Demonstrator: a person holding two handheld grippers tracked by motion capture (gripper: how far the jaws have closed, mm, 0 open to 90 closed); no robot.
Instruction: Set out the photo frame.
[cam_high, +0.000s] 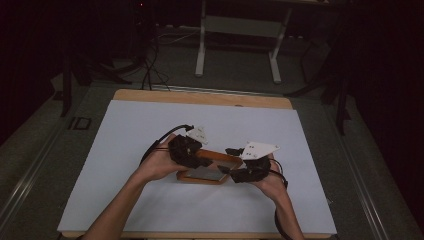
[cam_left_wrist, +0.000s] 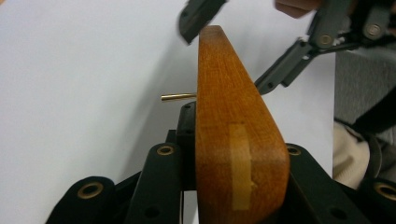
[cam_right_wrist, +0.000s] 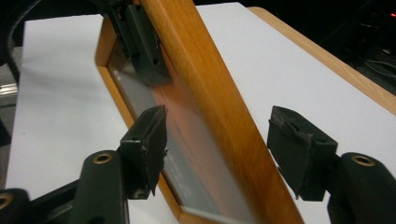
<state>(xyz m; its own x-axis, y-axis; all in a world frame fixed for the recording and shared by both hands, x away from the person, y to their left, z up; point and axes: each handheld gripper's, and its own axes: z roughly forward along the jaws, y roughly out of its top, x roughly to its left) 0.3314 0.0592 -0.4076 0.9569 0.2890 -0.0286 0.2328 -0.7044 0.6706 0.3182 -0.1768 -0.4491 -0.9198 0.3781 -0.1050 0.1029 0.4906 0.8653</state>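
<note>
A wooden picture frame (cam_high: 206, 169) with a glass front is held over the white sheet, tilted, between both grippers. My left gripper (cam_high: 192, 155) is shut on the frame's left side. In the left gripper view the rounded wooden edge (cam_left_wrist: 233, 140) runs up between the jaws, and a small brass pin (cam_left_wrist: 179, 97) sticks out of its side. My right gripper (cam_high: 235, 170) stands open astride the frame's right side. In the right gripper view the wooden rail (cam_right_wrist: 210, 93) passes between the two pads (cam_right_wrist: 148, 140) with a gap at the right pad.
A white sheet (cam_high: 150, 125) covers the wooden table (cam_high: 200, 97). A white metal stand (cam_high: 240, 30) is on the floor beyond the far edge. Dark surroundings lie to both sides. The person's forearms come in from the bottom.
</note>
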